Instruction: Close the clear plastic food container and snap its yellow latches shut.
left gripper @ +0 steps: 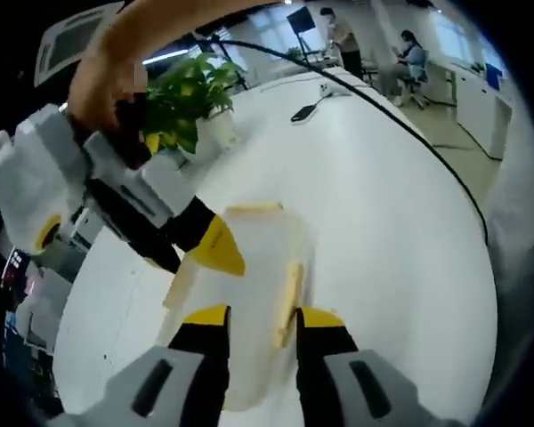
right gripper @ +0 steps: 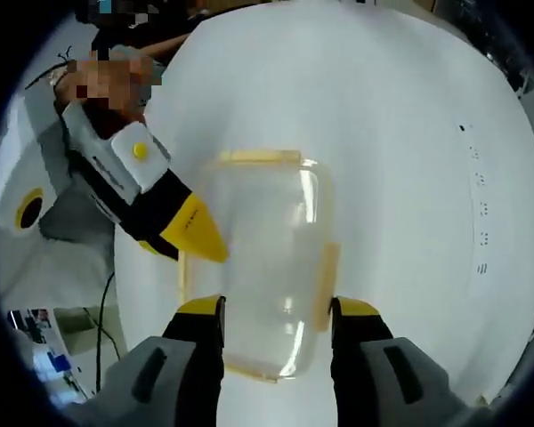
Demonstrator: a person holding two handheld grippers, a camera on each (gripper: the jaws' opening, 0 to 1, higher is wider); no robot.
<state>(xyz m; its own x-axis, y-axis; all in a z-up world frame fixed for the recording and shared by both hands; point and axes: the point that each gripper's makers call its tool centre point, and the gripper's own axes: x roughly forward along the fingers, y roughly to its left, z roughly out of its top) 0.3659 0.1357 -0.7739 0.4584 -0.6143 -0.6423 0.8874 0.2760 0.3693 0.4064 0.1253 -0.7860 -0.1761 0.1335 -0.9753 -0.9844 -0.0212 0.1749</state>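
Clear container (right gripper: 262,267) lies on the white table (right gripper: 409,133), between your right gripper's (right gripper: 278,311) spread jaws; left gripper (left gripper: 262,320) likewise open, straddling a yellow latch (left gripper: 289,302)

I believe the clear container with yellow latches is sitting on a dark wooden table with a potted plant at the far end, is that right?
Not quite: the table is white, not dark wood, as the left gripper view shows. The rest holds: the clear container with yellow latches sits on it, and a potted plant stands at the far end.
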